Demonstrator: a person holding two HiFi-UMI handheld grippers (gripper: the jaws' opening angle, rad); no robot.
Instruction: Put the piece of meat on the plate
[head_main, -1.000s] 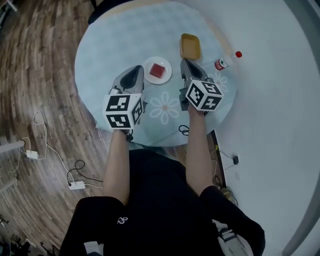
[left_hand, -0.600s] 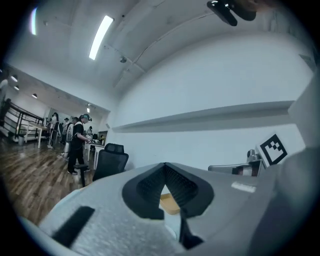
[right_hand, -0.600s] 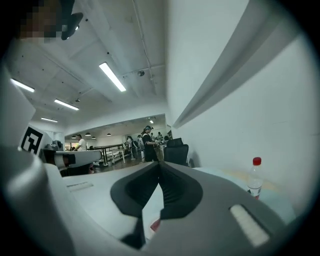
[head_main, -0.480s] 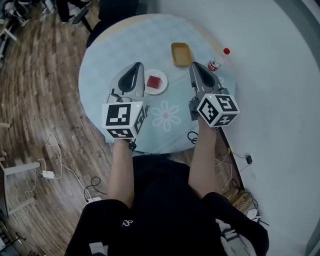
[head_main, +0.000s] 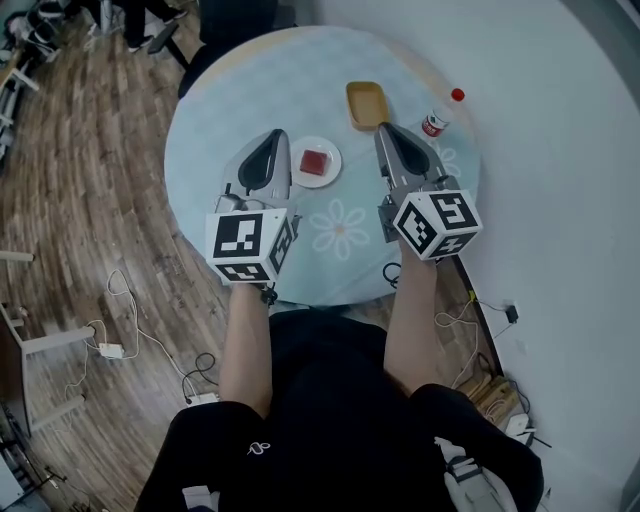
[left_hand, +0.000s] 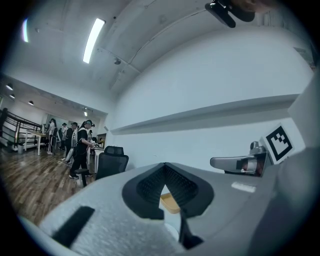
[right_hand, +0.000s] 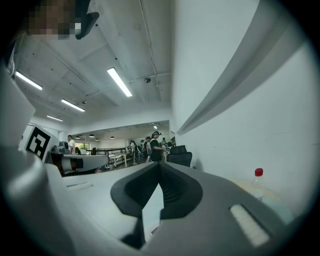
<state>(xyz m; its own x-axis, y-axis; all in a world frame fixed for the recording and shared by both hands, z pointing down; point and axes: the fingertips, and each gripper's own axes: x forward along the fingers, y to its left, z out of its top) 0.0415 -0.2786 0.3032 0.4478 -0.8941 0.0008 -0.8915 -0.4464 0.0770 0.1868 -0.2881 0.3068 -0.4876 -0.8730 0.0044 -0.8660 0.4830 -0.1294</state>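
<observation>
The red piece of meat lies on the small white plate on the round, pale blue table. My left gripper hovers just left of the plate, shut and empty. To the right of the plate my right gripper is also shut, with nothing in it. Both point level, away from me. In the left gripper view the jaw tips meet, and the right gripper shows beside them. In the right gripper view the jaws are closed too.
A yellow tray lies beyond the plate and shows through the jaws. A bottle with a red cap stands by the table's right edge near the white wall. Cables lie on the wood floor. A black chair and several people stand farther off.
Both grippers have risen from beside the plate and moved slightly apart, staying shut. The meat has stayed on the plate.
</observation>
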